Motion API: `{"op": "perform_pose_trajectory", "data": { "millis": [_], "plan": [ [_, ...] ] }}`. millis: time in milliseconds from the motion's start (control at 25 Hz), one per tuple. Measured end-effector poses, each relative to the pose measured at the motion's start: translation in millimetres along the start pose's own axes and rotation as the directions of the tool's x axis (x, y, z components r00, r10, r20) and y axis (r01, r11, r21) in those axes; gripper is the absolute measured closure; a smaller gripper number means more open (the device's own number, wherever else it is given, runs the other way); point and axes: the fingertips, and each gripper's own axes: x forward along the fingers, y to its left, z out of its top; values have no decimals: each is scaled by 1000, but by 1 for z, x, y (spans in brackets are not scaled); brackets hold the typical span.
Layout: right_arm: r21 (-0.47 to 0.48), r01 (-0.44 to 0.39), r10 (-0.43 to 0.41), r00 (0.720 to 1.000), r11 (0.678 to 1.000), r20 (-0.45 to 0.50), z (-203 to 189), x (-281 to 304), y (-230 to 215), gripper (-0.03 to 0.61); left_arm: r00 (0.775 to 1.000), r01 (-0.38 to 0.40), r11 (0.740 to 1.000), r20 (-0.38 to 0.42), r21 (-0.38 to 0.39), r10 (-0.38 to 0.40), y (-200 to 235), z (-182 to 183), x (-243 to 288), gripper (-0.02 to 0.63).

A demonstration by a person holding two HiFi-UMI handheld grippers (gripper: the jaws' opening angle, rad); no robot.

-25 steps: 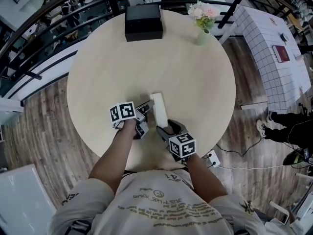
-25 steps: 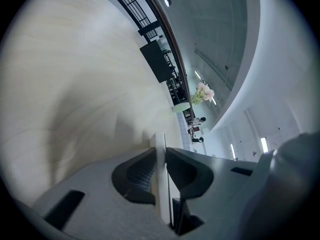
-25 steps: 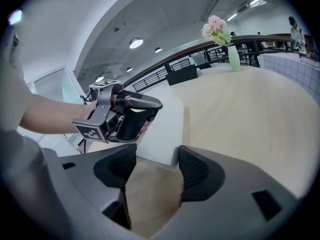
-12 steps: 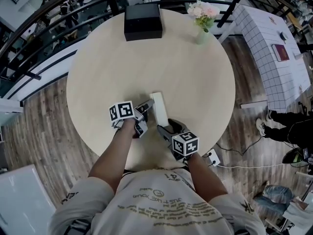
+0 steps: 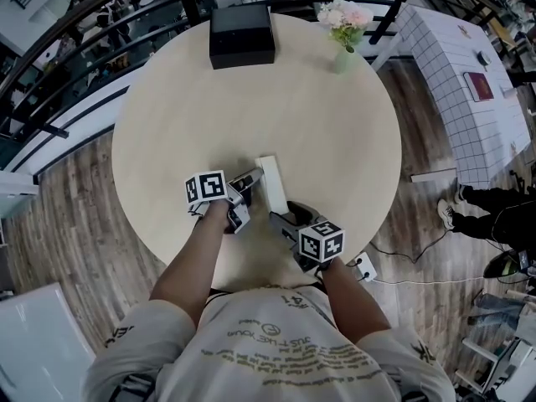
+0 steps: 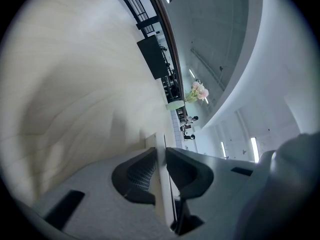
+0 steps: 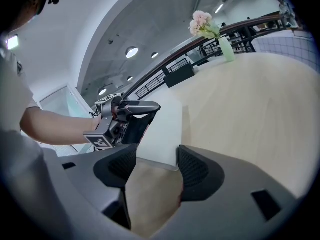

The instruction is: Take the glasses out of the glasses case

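The glasses case (image 5: 270, 182) is plain white. The table (image 5: 335, 132) is pale beige with faint wood grain. The marker cubes (image 5: 206, 188) carry black-and-white square patterns. The box (image 5: 242, 36) is black, the flowers (image 5: 344, 17) pink, their vase (image 5: 342, 61) pale green. The floor (image 5: 67, 216) is brown planking, and the cloth (image 5: 452, 90) is white with a dark grid.

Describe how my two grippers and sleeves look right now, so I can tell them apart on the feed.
Both match: the left gripper and right gripper have matte grey bodies and dark tongs with grid-textured pads. A white cube with black square markers tops each: left cube, right cube. I see no cables. The person wears a pale printed T-shirt with short sleeves.
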Motion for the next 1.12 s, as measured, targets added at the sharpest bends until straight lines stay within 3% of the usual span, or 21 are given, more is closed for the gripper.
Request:
{"op": "perform_pose_trajectory", "data": {
  "millis": [240, 440, 640, 760, 880, 1040, 1120],
  "plan": [
    [27, -18, 18, 1000, 999, 6, 0, 0, -1, 310, 1000, 4, 1000, -4, 9, -4, 1, 0, 0, 535],
    [69, -31, 31, 1000, 997, 2, 2, -1, -2, 311, 998, -66, 998, 10, -23, 66, 22, 3, -11, 551],
    [81, -37, 38, 999, 996, -1, 2, -1, -4, 310, 996, -88, 996, 12, 1, 88, 22, 3, -8, 551],
    [102, -28, 28, 1000, 994, 6, 1, -2, -7, 310, 990, -139, 990, 5, 36, 139, 26, 2, -8, 549],
    [125, -2, 0, 1000, 992, 18, 0, -5, -8, 311, 980, -199, 976, -6, 91, 201, 31, 1, -9, 598],
    [150, 47, -55, 997, 988, 47, 5, -15, -10, 349, 971, -233, 963, -22, 131, 238, 30, -1, -9, 598],
    [150, 73, -83, 994, 986, 64, 10, -23, -10, 402, 967, -248, 958, -26, 143, 255, 29, -1, -10, 598]
  ]
}}
